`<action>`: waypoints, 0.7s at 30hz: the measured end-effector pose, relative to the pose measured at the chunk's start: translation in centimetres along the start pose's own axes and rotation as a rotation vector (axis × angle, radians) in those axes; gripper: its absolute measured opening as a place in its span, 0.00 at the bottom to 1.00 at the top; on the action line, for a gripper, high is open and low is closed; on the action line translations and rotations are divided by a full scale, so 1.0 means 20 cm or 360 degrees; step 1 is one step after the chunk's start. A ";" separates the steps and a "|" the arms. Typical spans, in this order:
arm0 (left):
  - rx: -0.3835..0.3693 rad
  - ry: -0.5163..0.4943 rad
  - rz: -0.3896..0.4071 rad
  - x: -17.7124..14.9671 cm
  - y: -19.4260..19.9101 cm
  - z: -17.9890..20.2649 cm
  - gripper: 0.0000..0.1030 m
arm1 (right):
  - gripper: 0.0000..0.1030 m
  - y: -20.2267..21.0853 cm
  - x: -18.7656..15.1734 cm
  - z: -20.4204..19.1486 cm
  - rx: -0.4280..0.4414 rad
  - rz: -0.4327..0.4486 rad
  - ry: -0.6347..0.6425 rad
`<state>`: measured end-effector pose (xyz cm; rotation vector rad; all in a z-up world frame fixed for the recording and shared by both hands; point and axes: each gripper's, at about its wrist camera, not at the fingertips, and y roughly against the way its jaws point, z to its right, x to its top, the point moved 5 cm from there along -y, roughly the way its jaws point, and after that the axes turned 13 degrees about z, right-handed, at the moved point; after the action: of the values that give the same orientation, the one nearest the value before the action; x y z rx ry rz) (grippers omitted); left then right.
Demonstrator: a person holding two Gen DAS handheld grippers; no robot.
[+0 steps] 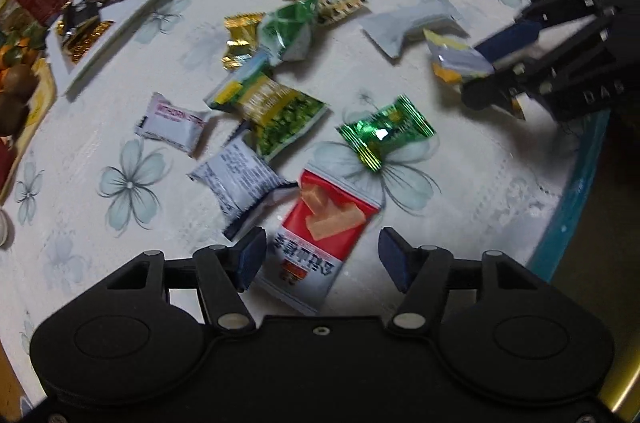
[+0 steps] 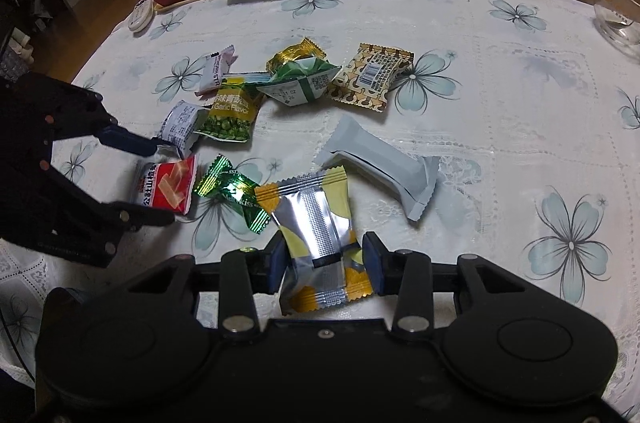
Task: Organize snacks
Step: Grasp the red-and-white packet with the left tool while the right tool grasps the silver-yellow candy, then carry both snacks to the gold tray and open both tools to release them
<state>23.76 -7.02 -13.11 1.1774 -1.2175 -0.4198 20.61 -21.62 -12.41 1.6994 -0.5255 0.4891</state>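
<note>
The left view is blurred, so packet print is unreadable there. Ten snack packets show: nine on the tablecloth (image 2: 500,127), one yellow-silver packet (image 2: 316,235) pinched by the right gripper (image 2: 325,265). The left gripper (image 1: 320,257) gapes, straddling the red packet (image 1: 320,227).

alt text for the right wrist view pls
The right gripper has its fingers shut on a yellow and silver snack packet above a floral tablecloth. Other wrapped snacks lie scattered beyond, and the open left gripper reaches around a red packet.
</note>
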 end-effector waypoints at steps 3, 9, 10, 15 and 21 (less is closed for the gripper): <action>0.0017 0.0016 0.0006 -0.01 0.01 -0.01 0.68 | 0.41 0.01 0.00 0.00 0.0003 0.0000 -0.0011; -0.0019 0.0396 0.0024 -0.01 -0.03 -0.12 0.66 | 0.41 0.01 -0.01 -0.01 -0.0001 0.0008 0.0000; 0.0008 0.0450 0.0032 -0.01 -0.03 -0.12 0.65 | 0.41 0.01 -0.01 -0.01 -0.0006 0.0008 -0.0002; 0.0155 0.0742 0.0047 -0.01 0.00 -0.16 0.44 | 0.41 0.03 0.00 0.02 -0.0036 0.0035 -0.0041; 0.0248 0.1067 0.0114 -0.05 0.10 -0.14 0.42 | 0.40 0.09 0.00 0.01 -0.0116 0.0086 -0.0073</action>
<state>25.30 -4.10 -11.65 1.2623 -0.7078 0.1308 19.62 -22.12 -11.04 1.6335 -0.6168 0.4652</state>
